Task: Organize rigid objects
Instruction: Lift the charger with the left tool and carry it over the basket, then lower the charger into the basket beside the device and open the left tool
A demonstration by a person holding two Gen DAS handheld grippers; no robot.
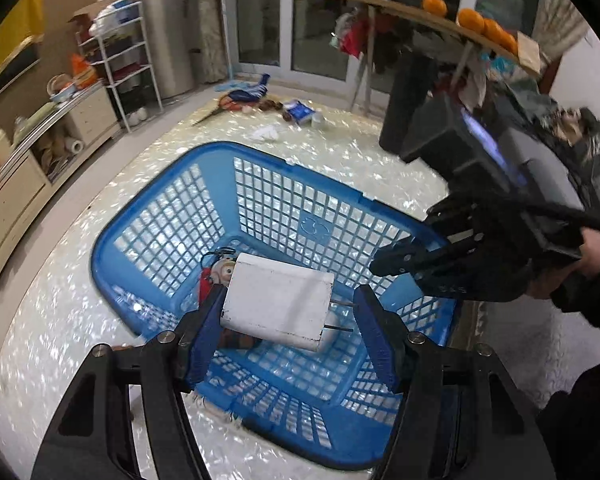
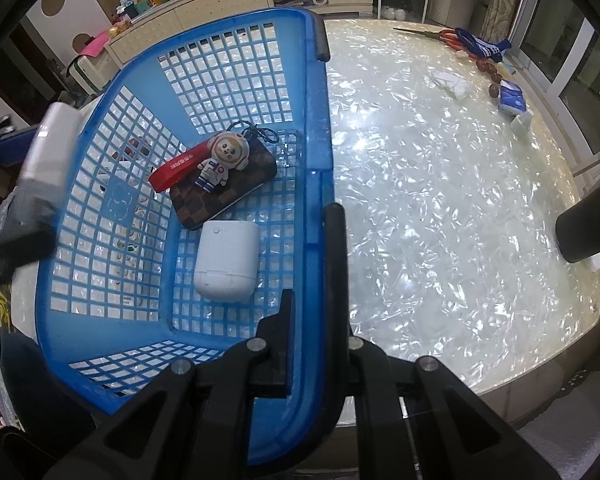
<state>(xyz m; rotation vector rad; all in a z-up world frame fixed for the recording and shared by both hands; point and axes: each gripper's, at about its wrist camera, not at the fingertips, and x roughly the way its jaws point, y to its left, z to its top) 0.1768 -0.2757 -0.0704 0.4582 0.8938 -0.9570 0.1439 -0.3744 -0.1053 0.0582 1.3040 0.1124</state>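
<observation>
A blue plastic basket [image 1: 324, 224] stands on the shell-patterned table [image 1: 60, 300]. My left gripper [image 1: 288, 332] is open above the basket; a white charger plug [image 1: 278, 306] sits between its fingers, touching the left pad, its prongs pointing right. The plug shows blurred at the left of the right wrist view [image 2: 50, 140]. My right gripper [image 2: 312, 296] is shut on the basket's rim [image 2: 320, 184]. In the basket lie a checkered phone case [image 2: 224, 188] with an astronaut charm [image 2: 222, 158] and red strap, and a white rounded case [image 2: 226, 260].
At the table's far end lie scissors [image 2: 432, 34], a blue-white cloth [image 2: 480, 46], tissue [image 2: 454, 82], a blue packet [image 2: 512, 98] and a small white cup [image 2: 522, 124]. A black cylinder [image 2: 588, 224] stands at the right edge. Shelves and cabinets line the wall.
</observation>
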